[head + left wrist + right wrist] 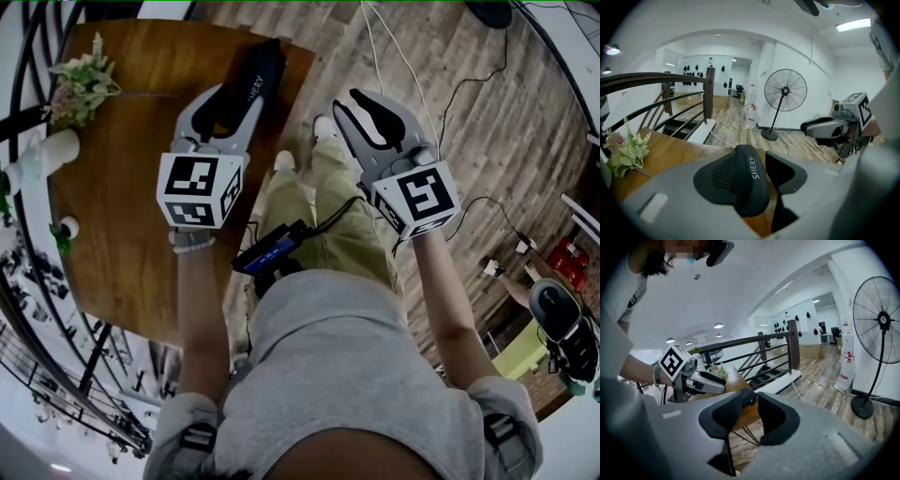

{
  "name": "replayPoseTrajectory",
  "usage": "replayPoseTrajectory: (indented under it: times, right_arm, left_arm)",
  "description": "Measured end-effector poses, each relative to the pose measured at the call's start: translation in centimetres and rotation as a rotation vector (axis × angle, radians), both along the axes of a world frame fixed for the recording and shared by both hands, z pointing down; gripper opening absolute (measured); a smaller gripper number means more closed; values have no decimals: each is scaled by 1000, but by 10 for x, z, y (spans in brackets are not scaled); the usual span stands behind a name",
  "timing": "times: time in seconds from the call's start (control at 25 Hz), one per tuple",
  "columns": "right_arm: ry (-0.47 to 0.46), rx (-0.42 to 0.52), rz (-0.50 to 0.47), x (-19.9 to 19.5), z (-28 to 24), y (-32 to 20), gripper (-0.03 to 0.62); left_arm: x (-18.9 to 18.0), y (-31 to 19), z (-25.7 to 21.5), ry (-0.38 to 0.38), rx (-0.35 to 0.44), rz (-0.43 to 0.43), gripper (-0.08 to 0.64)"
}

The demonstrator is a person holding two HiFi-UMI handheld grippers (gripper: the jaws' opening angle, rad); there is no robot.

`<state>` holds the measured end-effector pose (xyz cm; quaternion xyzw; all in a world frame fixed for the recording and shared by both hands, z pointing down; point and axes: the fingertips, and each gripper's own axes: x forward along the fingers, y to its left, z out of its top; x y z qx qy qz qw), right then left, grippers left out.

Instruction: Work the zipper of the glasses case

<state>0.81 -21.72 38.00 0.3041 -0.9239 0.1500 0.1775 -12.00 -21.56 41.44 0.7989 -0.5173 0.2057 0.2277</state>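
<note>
A black glasses case printed SHERY lies at the far edge of the wooden table. My left gripper hangs over the table with the case's near end between its jaws. In the left gripper view the case overlaps the left pad, and bare wood shows between it and the right pad; the jaws stand open. My right gripper is off the table's right edge, above the floor, open and empty. In the right gripper view the case's end shows beyond the gap, next to the left gripper.
Artificial flowers and white vases stand at the table's left side. A black stair railing runs along the left. Cables trail over the plank floor, and a standing fan is beyond the table.
</note>
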Motion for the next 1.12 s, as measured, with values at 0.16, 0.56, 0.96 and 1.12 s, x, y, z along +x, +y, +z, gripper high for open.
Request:
replayPoseTrajectory:
  times: [0.16, 0.56, 0.96, 1.12]
  right_arm:
    - [-2, -5, -24, -2, 11, -10, 107]
    - [158, 127, -202, -26, 47, -35, 123]
    - [331, 243, -428, -57, 86, -37, 126]
    - [358, 251, -488, -67, 100, -37, 126]
  left_arm:
    - [1, -6, 17, -26, -44, 19, 210]
    - [1, -10, 40, -76, -99, 69, 233]
    - [3, -9, 42, -40, -112, 96, 230]
    - [2, -10, 43, -12, -123, 96, 230]
